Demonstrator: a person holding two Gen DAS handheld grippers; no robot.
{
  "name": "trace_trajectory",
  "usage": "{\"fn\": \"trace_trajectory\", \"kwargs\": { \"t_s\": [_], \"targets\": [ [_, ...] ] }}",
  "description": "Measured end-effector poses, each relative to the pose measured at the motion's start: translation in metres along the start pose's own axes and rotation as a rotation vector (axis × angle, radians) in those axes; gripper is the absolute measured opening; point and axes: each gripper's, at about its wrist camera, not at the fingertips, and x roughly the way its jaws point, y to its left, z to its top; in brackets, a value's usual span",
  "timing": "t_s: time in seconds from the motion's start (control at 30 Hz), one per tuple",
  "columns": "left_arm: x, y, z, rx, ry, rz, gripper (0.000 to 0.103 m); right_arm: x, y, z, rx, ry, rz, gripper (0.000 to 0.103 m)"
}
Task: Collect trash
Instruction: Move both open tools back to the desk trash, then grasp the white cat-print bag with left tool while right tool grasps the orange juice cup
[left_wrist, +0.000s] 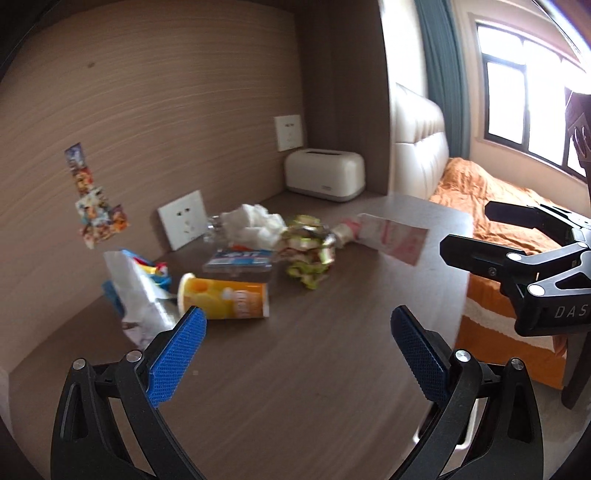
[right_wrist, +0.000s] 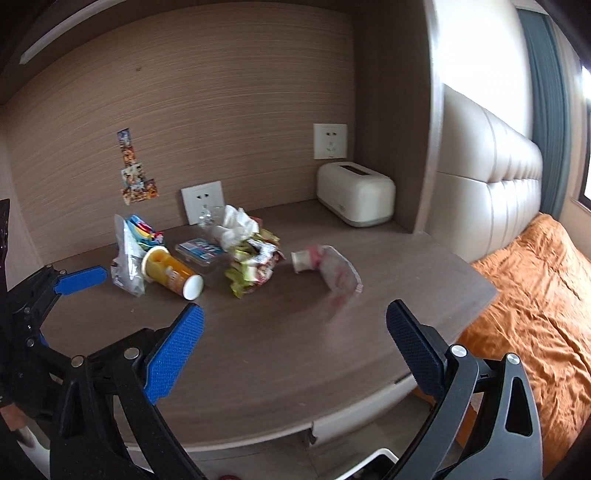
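Trash lies in a row on the brown desk (left_wrist: 295, 369) (right_wrist: 280, 350): a foil snack bag (left_wrist: 136, 295) (right_wrist: 127, 258), a yellow tube can on its side (left_wrist: 225, 297) (right_wrist: 173, 273), a clear box with blue label (left_wrist: 240, 260) (right_wrist: 201, 253), white tissue (left_wrist: 251, 221) (right_wrist: 238, 225), a crumpled green wrapper (left_wrist: 308, 251) (right_wrist: 253, 266), and a pink-white cup with wrapper (left_wrist: 388, 236) (right_wrist: 325, 267). My left gripper (left_wrist: 297, 321) is open and empty, just short of the can. My right gripper (right_wrist: 293, 317) is open and empty over the desk front; it shows at the right of the left wrist view (left_wrist: 476, 236).
A cream toaster (left_wrist: 325, 173) (right_wrist: 356, 197) stands at the back right corner. Wall sockets (left_wrist: 183, 218) (right_wrist: 203, 201) and stickers (left_wrist: 94, 199) are on the back panel. A bed with orange cover (left_wrist: 491, 206) (right_wrist: 535, 295) lies right of the desk edge.
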Motion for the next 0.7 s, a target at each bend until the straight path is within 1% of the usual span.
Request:
{"fn": "trace_trajectory", "kwargs": {
  "t_s": [0.13,0.2,0.3,0.37,0.47,0.53,0.57,0.7],
  "targets": [
    [0.004,0.053,-0.004,-0.041,0.008,0.082,0.098,0.027,0.038,0.016,-0.059,0.004,0.072,0.099],
    [0.009,0.074,-0.006,-0.053,0.022,0.092,0.098,0.042,0.054,0.022,-0.084,0.012,0.110,0.099],
    [0.026,0.094,-0.010,-0.028,0.059,0.055,0.098,0.066,0.081,0.029,-0.130,0.037,0.159,0.099],
    [0.037,0.104,-0.013,-0.001,0.081,0.032,0.098,0.086,0.097,0.032,-0.169,0.070,0.193,0.099],
    [0.054,0.116,-0.015,0.010,0.112,-0.022,0.098,0.116,0.114,0.036,-0.210,0.123,0.242,0.098],
    [0.063,0.121,-0.017,0.003,0.131,-0.068,0.098,0.130,0.123,0.036,-0.223,0.143,0.264,0.093],
    [0.068,0.123,-0.018,0.000,0.139,-0.086,0.098,0.137,0.125,0.036,-0.223,0.155,0.271,0.092],
    [0.091,0.128,-0.023,0.002,0.198,-0.112,0.098,0.162,0.135,0.035,-0.235,0.216,0.296,0.088]
  ]
}}
